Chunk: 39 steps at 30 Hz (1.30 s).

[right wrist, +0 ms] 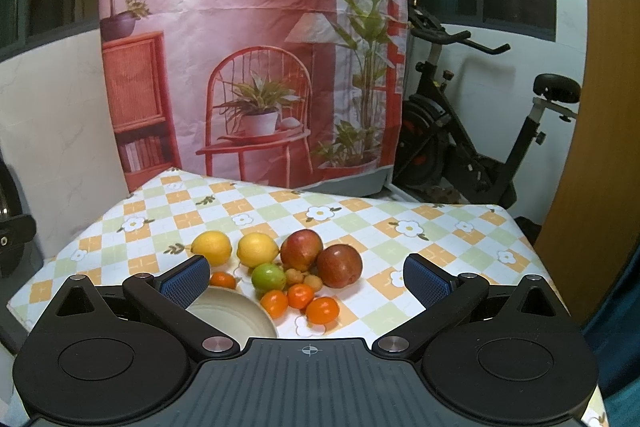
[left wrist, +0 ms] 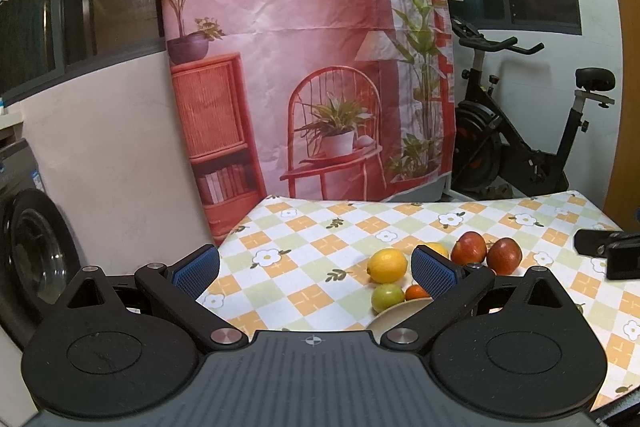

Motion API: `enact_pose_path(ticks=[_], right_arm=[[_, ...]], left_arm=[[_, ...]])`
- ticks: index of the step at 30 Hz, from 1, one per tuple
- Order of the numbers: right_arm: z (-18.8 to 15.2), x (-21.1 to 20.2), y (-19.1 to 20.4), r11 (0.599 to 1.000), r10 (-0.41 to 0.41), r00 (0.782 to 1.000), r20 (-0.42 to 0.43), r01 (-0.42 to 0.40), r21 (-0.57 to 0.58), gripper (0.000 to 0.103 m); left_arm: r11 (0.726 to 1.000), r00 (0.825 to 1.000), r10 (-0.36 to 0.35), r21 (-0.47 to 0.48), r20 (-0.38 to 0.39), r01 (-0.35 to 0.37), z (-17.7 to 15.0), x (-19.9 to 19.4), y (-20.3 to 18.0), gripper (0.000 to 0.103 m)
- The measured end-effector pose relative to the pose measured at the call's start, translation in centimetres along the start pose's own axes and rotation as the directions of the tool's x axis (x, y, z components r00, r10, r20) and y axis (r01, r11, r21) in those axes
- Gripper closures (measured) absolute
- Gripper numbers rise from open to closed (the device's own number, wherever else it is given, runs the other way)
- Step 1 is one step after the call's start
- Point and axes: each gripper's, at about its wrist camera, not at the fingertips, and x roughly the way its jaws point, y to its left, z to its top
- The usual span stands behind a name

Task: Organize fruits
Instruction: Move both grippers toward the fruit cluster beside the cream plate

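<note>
Fruit lies on the checked tablecloth [right wrist: 360, 223]. In the right wrist view I see two lemons [right wrist: 212, 247] [right wrist: 257, 249], two red apples [right wrist: 301, 249] [right wrist: 339, 265], a green lime [right wrist: 268, 277], several small oranges [right wrist: 322, 310] and small yellow fruits [right wrist: 294, 275]. A cream bowl [right wrist: 234, 315] stands empty at the front. My right gripper [right wrist: 307, 283] is open and empty above the fruit. My left gripper [left wrist: 316, 273] is open and empty, left of the fruit; a lemon [left wrist: 387, 265], the lime [left wrist: 387, 297] and the apples [left wrist: 469, 247] show there.
A printed pink backdrop [right wrist: 256, 39] hangs behind the table. An exercise bike [right wrist: 472, 135] stands at the back right. A washing machine [left wrist: 28, 247] is to the left. The right gripper's tip [left wrist: 612, 251] shows at the right edge of the left wrist view.
</note>
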Motion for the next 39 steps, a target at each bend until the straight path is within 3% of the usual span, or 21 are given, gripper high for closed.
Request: enact_pose_path(ticks=[10, 15, 19, 27, 39], right_arm=[[0.6, 5.8, -5.1, 1.000, -0.006, 0.999, 0.048, 0.005, 0.022, 0.000], [0.1, 9.0, -6.8, 1.000, -0.015, 0.997, 0.076, 0.015, 0.001, 0.000], [-0.5, 11.1, -7.8, 0.999, 0.041, 0.997, 0.071, -0.042, 0.021, 0.000], [-2.6, 14.8, -8.4, 0.993, 0.114, 0.992, 0.051, -0.114, 0.013, 0.000], [-6.0, 17.5, -8.2, 0.987, 0.142, 0.989, 0.025, -0.140, -0.075, 0.000]], left_arm=[[0.998, 1.000, 0.006, -0.059, -0.007, -0.007, 1.2, 4.0, 1.0, 0.001], [0.991, 0.999, -0.054, -0.120, -0.006, 0.053, 0.8, 6.1, 1.3, 0.010], [0.993, 0.999, -0.044, -0.106, -0.015, 0.042, 0.8, 7.5, 0.7, 0.011], [0.990, 0.995, -0.095, -0.110, -0.031, 0.091, 0.5, 10.4, 0.4, 0.020], [0.988, 0.994, -0.089, -0.133, -0.069, 0.079, -1.1, 13.2, -0.4, 0.020]])
